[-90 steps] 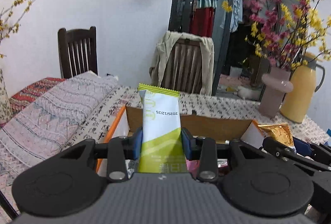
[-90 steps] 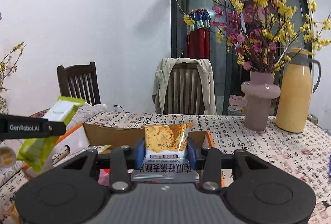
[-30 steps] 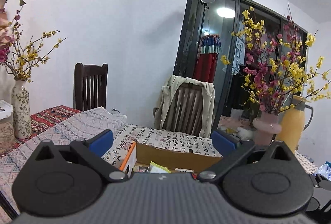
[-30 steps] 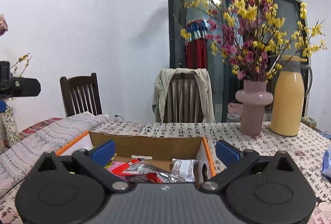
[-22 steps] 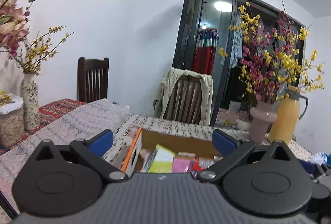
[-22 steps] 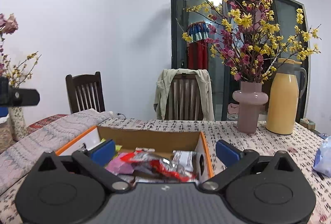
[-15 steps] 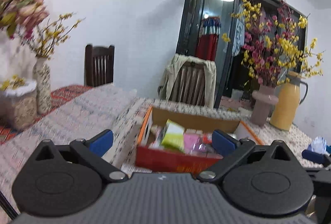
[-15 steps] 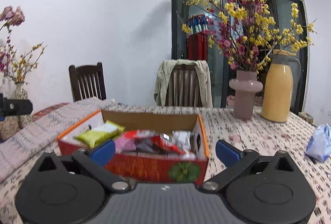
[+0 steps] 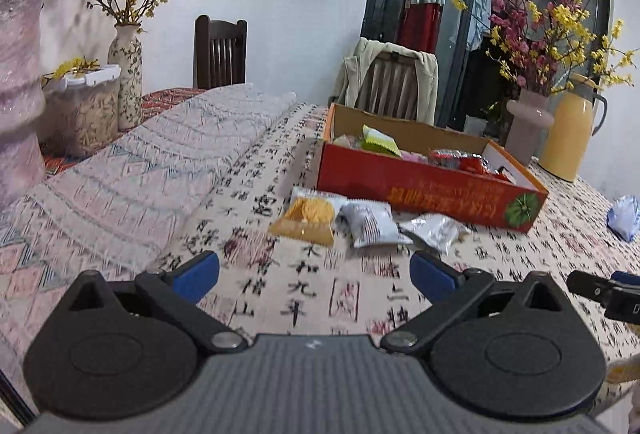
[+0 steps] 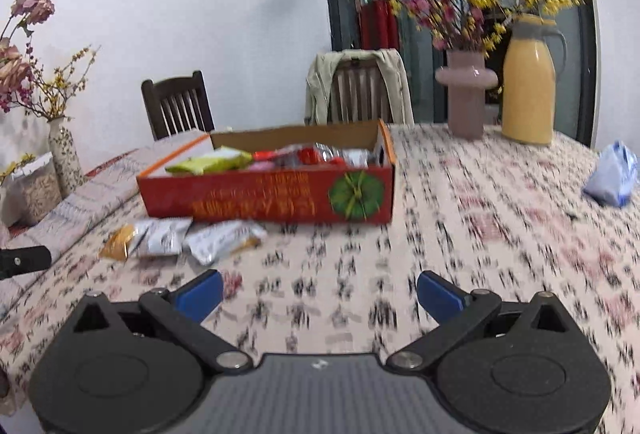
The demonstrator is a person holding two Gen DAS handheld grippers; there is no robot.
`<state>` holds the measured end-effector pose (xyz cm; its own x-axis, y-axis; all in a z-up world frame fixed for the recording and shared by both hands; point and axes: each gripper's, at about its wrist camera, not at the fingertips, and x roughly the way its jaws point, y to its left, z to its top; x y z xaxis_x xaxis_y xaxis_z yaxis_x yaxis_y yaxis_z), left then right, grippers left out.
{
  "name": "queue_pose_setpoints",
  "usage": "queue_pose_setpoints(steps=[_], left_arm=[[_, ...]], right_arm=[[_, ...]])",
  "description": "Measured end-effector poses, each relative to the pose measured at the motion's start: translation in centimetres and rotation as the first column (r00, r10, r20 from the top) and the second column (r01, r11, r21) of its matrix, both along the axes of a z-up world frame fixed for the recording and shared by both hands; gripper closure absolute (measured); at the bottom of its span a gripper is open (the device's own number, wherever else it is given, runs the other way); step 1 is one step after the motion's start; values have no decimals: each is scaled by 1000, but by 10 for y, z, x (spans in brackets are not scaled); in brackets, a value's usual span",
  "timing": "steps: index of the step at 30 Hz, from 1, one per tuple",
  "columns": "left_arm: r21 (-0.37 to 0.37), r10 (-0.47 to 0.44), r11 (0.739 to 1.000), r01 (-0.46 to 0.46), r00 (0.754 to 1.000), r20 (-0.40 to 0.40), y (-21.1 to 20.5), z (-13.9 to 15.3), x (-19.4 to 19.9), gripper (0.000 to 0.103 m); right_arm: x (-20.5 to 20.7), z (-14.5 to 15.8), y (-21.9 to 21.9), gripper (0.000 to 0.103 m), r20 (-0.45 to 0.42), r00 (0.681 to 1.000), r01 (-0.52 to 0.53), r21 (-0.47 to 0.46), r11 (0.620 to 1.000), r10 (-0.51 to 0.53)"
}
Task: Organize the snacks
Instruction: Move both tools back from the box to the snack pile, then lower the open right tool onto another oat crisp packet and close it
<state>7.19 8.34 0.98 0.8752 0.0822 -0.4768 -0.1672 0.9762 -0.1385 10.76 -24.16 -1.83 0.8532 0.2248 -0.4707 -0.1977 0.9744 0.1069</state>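
Red cardboard box (image 9: 424, 185) sits right of centre in your left view, packed with snacks, a green packet (image 9: 380, 141) at its left end. Three loose packets lie on the surface (image 9: 304, 298) just in front of it: an orange packet (image 9: 308, 214), a white packet (image 9: 370, 218) and a silver packet (image 9: 434, 228). Your left claw (image 9: 314, 274) and right claw (image 10: 320, 294) both hang spread wide, holding nothing, low in frame and well short of the packets.

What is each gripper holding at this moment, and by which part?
Nothing. The left gripper and the right gripper both have their jaws wide open with only tablecloth between them; three snack packets lie loose beside the box.
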Motion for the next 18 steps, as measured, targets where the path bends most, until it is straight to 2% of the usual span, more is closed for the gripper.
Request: queue_pose_setpoints(steps=[10, 18], left_arm=[[-2, -30, 1000, 30, 999, -12, -8, -3, -11, 0], [-13, -15, 1000, 14, 999, -51, 1, -15, -19, 0]], right_arm=[[-19, -6, 8, 0, -48, 999, -23, -17, 1000, 22], [-19, -17, 31, 0, -105, 992, -75, -21, 997, 73]])
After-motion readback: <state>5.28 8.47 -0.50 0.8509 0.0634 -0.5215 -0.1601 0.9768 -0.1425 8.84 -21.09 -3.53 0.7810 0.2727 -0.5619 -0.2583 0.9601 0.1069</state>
